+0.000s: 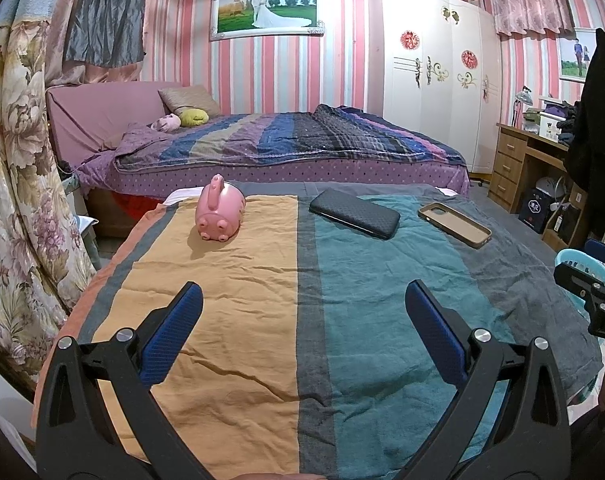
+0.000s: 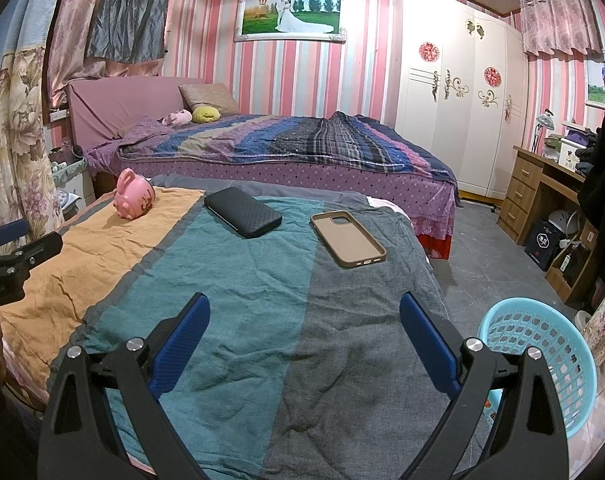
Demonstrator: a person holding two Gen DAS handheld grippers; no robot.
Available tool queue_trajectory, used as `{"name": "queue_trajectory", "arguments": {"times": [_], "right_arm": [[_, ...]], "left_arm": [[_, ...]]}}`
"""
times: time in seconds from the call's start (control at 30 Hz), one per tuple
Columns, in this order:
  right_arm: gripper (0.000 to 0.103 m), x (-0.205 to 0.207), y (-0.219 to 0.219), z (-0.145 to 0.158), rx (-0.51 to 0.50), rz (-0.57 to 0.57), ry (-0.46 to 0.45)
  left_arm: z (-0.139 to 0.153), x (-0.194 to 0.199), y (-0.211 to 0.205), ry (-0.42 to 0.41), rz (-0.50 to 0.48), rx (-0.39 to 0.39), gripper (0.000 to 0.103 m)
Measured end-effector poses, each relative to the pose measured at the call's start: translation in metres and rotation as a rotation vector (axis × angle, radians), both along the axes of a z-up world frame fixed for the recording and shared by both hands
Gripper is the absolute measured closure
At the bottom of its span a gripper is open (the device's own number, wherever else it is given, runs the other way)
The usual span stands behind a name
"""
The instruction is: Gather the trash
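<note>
A striped cloth (image 1: 242,300) (image 2: 242,280) covers the table in front of me. On its far part lie a pink pig figure (image 1: 220,214) (image 2: 133,196), a black phone-shaped case (image 1: 354,213) (image 2: 242,212) and a tan phone case (image 1: 454,224) (image 2: 348,239). My left gripper (image 1: 302,300) hovers open over the orange and teal stripes, with nothing between its blue pads. My right gripper (image 2: 304,312) is open too, over the teal and grey stripes, holding nothing. A light blue plastic basket (image 2: 542,356) (image 1: 586,276) stands on the floor by the table's right side.
A bed with a striped quilt (image 1: 286,140) (image 2: 286,140) lies beyond the table. A white wardrobe (image 2: 458,92) and a wooden desk (image 2: 542,196) stand at the right. Floral curtains (image 1: 18,180) hang close on the left. Grey floor (image 2: 482,264) shows between table and desk.
</note>
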State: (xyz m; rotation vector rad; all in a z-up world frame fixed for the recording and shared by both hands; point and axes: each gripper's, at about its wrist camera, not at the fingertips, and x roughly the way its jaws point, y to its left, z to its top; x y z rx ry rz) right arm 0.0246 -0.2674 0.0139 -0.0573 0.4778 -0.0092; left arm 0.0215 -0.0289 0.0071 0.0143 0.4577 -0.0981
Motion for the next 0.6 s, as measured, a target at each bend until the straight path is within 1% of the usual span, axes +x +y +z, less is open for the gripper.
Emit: {"name": "queue_trajectory", "arguments": {"times": [0.5, 0.6], "right_arm": [[0.009, 0.0003, 0.0002, -0.0001, -0.002, 0.003, 0.002], [0.009, 0.0003, 0.0004, 0.0000, -0.003, 0.003, 0.002]], "left_arm": [[-0.0015, 0.0009, -0.0003, 0.001, -0.009, 0.001, 0.005], [-0.0018, 0.0018, -0.0020, -0.003, -0.014, 0.011, 0.005]]}}
